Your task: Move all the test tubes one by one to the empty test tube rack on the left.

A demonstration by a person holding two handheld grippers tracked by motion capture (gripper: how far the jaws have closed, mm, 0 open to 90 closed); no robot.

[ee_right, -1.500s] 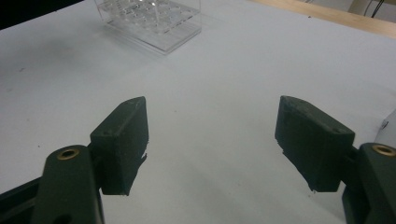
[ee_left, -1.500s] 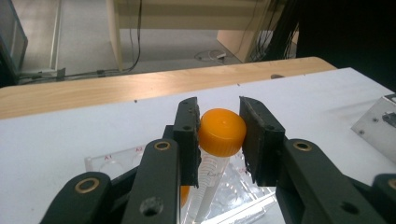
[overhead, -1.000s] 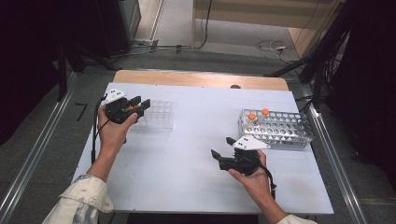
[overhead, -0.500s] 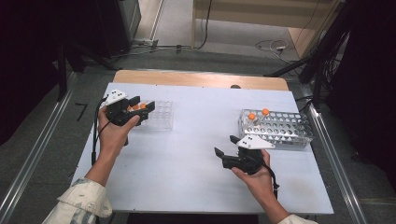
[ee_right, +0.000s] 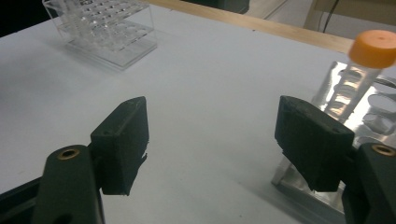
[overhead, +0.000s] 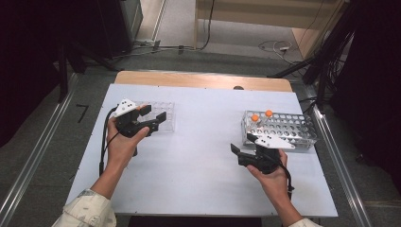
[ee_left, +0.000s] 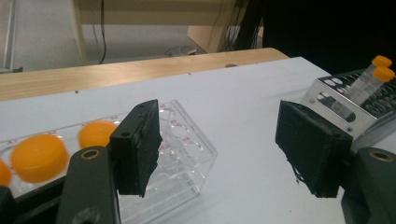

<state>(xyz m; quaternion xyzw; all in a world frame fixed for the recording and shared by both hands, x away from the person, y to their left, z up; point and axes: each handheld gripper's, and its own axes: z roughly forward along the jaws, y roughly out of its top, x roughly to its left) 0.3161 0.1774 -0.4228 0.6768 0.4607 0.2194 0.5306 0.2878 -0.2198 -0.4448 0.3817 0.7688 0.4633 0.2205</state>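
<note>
Where the left hand-held gripper (overhead: 152,117) hovers at the near edge of the clear plastic rack (overhead: 163,116), that rack sits on the left part of the white table (overhead: 198,156); it is a low see-through block of round wells, and the left gripper view shows orange caps (ee_left: 39,156) seated in the wells at its far left. The left hand-held gripper's jaws have just been opening and now stand well apart with nothing between them, one pad in front of the rack's corner. A second ago those jaws were nearly together over the rack, seemingly on an orange-capped tube. The right hand-held gripper (overhead: 241,153) is open and empty too, just in front of the metal rack (overhead: 302,132), where two orange-capped tubes (overhead: 261,116) stand tilted; it sits slightly nearer that rack than before.
</note>
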